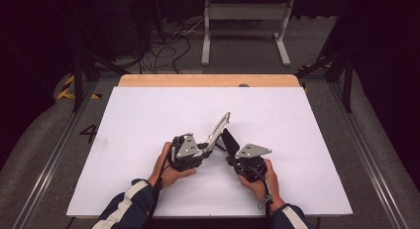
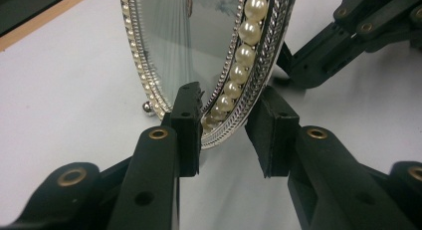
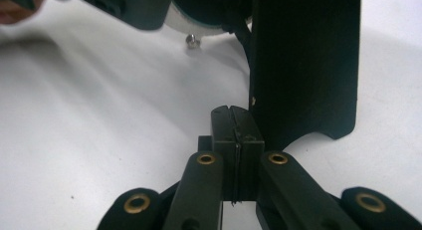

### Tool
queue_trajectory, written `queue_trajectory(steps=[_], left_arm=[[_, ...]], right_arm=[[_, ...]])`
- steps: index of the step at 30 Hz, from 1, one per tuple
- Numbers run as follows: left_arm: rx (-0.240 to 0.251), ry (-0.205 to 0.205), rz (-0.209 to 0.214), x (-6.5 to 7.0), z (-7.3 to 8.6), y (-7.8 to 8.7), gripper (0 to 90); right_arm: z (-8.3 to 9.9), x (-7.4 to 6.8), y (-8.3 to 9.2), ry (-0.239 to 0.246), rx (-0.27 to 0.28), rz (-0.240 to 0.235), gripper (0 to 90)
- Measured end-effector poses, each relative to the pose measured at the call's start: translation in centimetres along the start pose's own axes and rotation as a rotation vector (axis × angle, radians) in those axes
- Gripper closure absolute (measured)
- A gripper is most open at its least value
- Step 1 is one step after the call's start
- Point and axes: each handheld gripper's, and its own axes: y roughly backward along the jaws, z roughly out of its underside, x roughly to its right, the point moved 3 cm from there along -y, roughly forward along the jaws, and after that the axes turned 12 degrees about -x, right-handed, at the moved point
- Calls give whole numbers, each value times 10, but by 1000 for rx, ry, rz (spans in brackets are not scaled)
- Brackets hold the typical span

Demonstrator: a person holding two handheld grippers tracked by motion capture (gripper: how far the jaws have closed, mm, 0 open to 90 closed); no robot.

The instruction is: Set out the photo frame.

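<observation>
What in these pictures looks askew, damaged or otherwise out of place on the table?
Only the oval pearl-rimmed picture frame: it leans tilted on its black back stand, its lower rim between the left gripper's parted jaws. No damage or spill shows.

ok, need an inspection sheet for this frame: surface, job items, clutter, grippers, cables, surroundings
Surface: white board on a wooden table top; bare apart from the work.
Job's things: oval picture frame with pearl and silver rim, standing tilted on the board; black back stand behind it.
Clutter: nothing seen.
Grippers: left gripper jaws straddle the frame's lower rim, one pad at the rim, the other apart from it. Right gripper jaws shut together, beside the back stand; whether they pinch anything cannot be told.
Cables: one trails from the right gripper along the wrist; loose cables on the floor beyond the table.
Surroundings: white stand on grey floor, dark backdrop.
</observation>
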Motion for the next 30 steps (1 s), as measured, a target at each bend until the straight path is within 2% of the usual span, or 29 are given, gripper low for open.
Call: queue_trajectory(steps=[3, 7, 10, 14, 17, 30], left_arm=[[7, 3, 6, 0, 0, -1, 661], [42, 9, 32, -1, -1, 3, 662], [59, 6, 39, -2, -1, 6, 698], [55, -9, 35, -1, -1, 7, 710], [55, -28, 58, 0, -2, 8, 715], [50, -34, 56, 7, -7, 4, 708]], right_arm=[[0, 0, 0, -1, 4, 0, 900], [0, -2, -2, 1, -2, 2, 900], [1, -2, -5, 4, -15, 19, 900], [1, -2, -6, 3, -23, 26, 900], [2, 0, -4, -1, -36, 39, 900], [4, 15, -4, -22, -41, 53, 900]])
